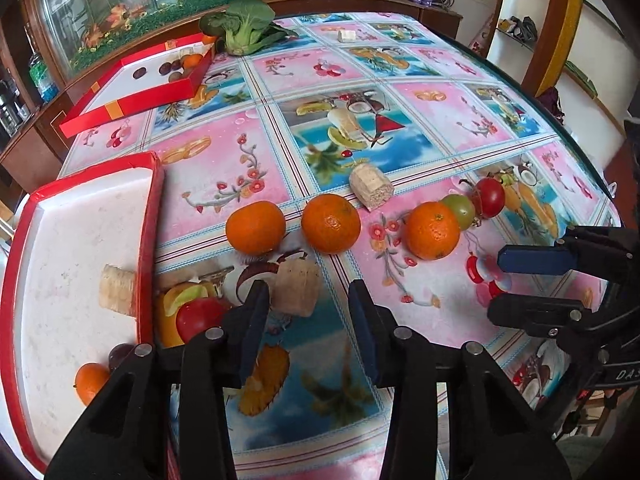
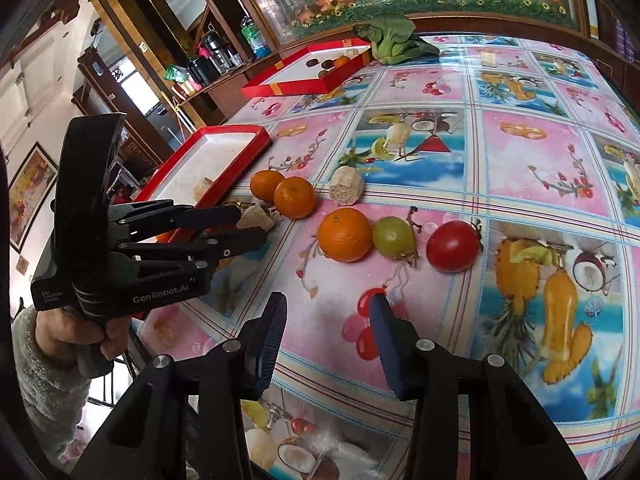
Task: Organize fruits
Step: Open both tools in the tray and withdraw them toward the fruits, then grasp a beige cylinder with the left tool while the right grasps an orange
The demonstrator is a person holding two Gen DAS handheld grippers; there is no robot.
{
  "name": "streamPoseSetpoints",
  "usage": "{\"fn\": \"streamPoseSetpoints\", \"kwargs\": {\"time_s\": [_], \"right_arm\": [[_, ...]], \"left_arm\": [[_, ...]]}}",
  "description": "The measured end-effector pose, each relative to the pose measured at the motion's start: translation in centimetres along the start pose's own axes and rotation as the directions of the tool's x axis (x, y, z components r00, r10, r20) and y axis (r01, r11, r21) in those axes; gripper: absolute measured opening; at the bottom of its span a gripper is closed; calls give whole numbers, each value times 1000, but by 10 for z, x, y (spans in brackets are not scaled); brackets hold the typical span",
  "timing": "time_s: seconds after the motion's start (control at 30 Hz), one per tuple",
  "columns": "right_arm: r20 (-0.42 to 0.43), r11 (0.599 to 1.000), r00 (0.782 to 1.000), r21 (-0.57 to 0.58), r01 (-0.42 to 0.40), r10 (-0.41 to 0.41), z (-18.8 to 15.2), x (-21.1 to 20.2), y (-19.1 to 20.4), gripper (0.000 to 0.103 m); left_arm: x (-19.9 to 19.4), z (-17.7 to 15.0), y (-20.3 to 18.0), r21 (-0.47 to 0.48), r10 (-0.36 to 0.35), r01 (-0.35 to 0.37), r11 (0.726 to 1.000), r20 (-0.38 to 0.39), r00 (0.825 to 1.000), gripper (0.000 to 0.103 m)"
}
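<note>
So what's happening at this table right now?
A person is sorting fruit with a handheld gripper in each hand. Three oranges, a green fruit and a red tomato lie loose on the patterned tablecloth. The near red tray and the far red tray already hold a few pieces. The left gripper hovers open beside a pale cut chunk; the right gripper is open and empty.
</note>
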State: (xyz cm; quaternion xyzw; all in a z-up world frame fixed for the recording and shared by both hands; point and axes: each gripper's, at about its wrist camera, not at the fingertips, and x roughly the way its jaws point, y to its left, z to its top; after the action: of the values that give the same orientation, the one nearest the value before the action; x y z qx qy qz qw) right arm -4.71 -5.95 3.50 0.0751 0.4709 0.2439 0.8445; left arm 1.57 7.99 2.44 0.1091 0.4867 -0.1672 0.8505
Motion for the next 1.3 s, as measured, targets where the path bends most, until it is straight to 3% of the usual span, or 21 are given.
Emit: {"fn": "streamPoseSetpoints", "kwargs": {"time_s": [0.2, 0.43, 0.67, 0.77, 0.9, 0.97, 1.3], "right_arm": [[-20, 999, 999, -29, 43, -44, 18, 24, 6, 44], [-1, 986, 991, -101, 132, -133, 33, 35, 14, 42], [6, 964, 979, -172, 201, -203, 43, 48, 25, 42], [17, 943, 968, -221, 248, -250, 42, 53, 31, 37], [20, 945, 969, -217, 244, -245, 39, 50, 30, 36], [0, 962, 980, -187, 197, -201, 37, 46, 27, 36], [-41, 983, 990, -128, 130, -137, 4, 21, 24, 36]], "left_arm": [[9, -2, 6, -22, -8, 7, 1000, -26, 1000, 39], [11, -2, 9, -27, -17, 17, 999, -27, 999, 23], [9, -3, 4, -16, -54, 53, 998, -24, 998, 22], [6, -7, 2, -22, -75, 74, 997, -28, 997, 22], [1, -14, 2, -39, -106, 105, 994, -40, 994, 22], [-3, -19, 2, -39, -117, 115, 993, -42, 992, 22], [-10, -29, -5, -33, -128, 126, 991, -63, 990, 23]]}}
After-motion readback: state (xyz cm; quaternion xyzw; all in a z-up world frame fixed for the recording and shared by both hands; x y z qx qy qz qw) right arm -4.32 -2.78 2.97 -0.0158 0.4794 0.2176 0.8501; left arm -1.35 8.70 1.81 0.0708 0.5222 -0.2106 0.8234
